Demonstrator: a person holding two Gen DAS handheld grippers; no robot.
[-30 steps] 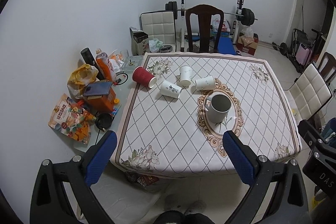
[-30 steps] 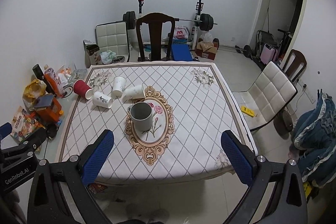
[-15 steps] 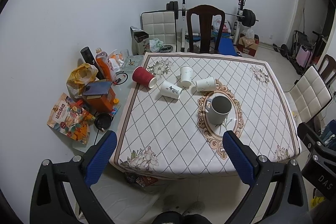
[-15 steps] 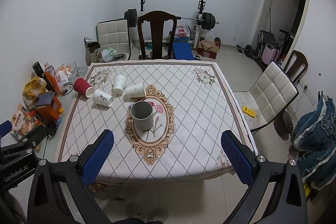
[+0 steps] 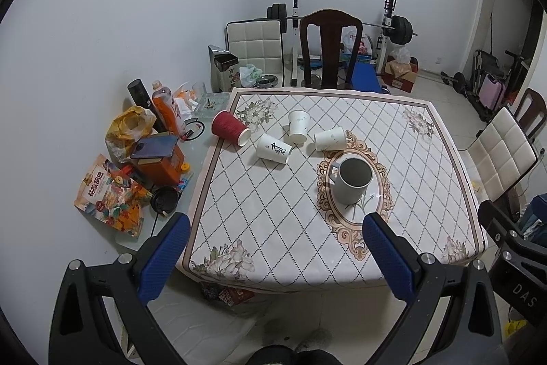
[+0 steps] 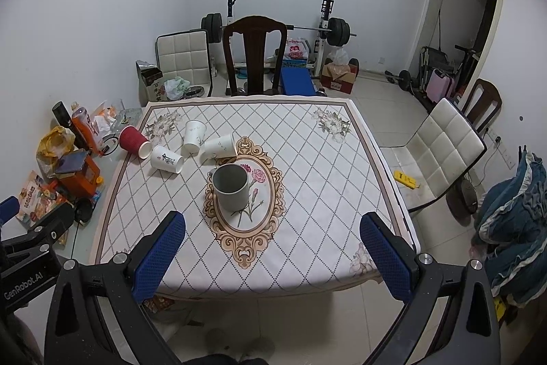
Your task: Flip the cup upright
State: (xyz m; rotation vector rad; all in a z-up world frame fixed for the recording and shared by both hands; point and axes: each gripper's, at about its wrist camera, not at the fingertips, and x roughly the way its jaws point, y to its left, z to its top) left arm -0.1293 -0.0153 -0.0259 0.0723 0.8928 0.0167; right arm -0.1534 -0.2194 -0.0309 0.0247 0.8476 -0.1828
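Both grippers hang in the air short of the near edge of the worktop point(image 5: 342, 262), each with its jaws spread wide and nothing between them: the left gripper point(image 5: 276, 253) and the right gripper point(image 6: 272, 253). The worktop carries a white cloth with a diamond pattern and an oval ornament in the middle. On that oval a grey mug point(image 5: 352, 180) stands upright, mouth up, its handle turned to the left. Toward the far left corner four paper cups are grouped close together. The red cup point(image 5: 229, 132) lies on its side at the left edge, its mouth facing the near right. Just beside it a white cup with dark writing point(image 5: 273, 148) lies on its side. Behind that one another white cup point(image 5: 297, 127) stands mouth down, and a third white cup point(image 5: 329, 139) lies on its side just beyond the oval's far rim. A dark wooden chair point(image 6: 254, 53) stands at the far side.
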